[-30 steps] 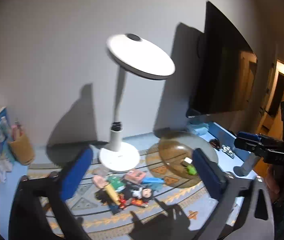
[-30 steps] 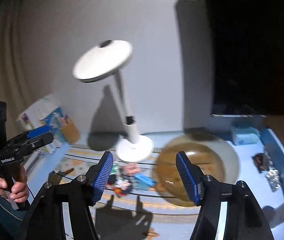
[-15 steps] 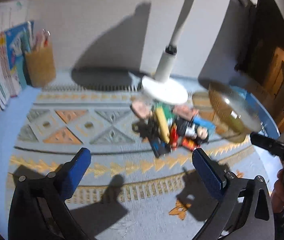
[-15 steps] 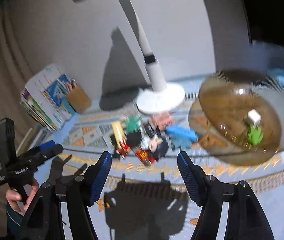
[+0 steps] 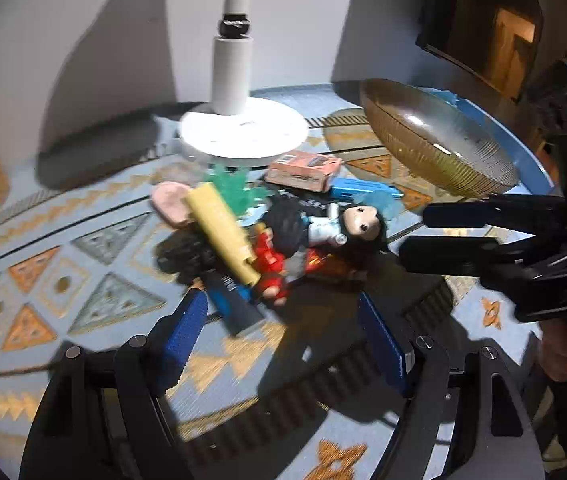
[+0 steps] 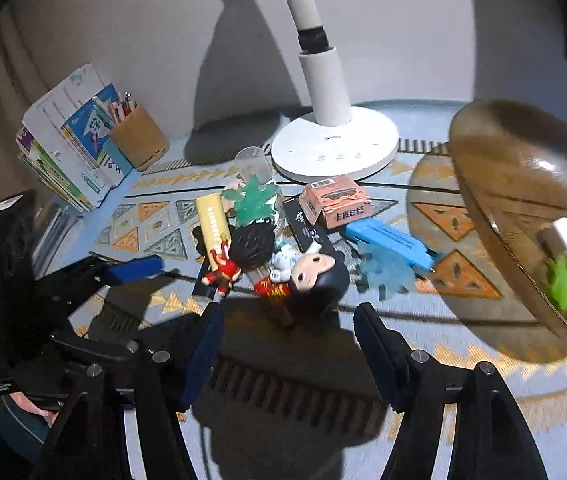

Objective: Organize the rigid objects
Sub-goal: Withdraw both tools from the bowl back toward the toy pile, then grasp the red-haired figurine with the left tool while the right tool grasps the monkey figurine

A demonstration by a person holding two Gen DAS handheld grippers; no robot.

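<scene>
My left gripper is closing, empty, near the toy pile; my right gripper is hanging released. Crowded toys risk snagging together.

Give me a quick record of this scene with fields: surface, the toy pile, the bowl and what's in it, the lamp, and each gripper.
surface: patterned mat on a blue table
toy pile: yellow block, pink box, blue clip, dark-haired doll, small red figure, teal plant, heaped together in front of the lamp
bowl: amber glass bowl, right of the pile, holding a green piece and a white cube
lamp: white round base, behind the pile
left gripper: empty, jaws closing
right gripper: open, empty
</scene>
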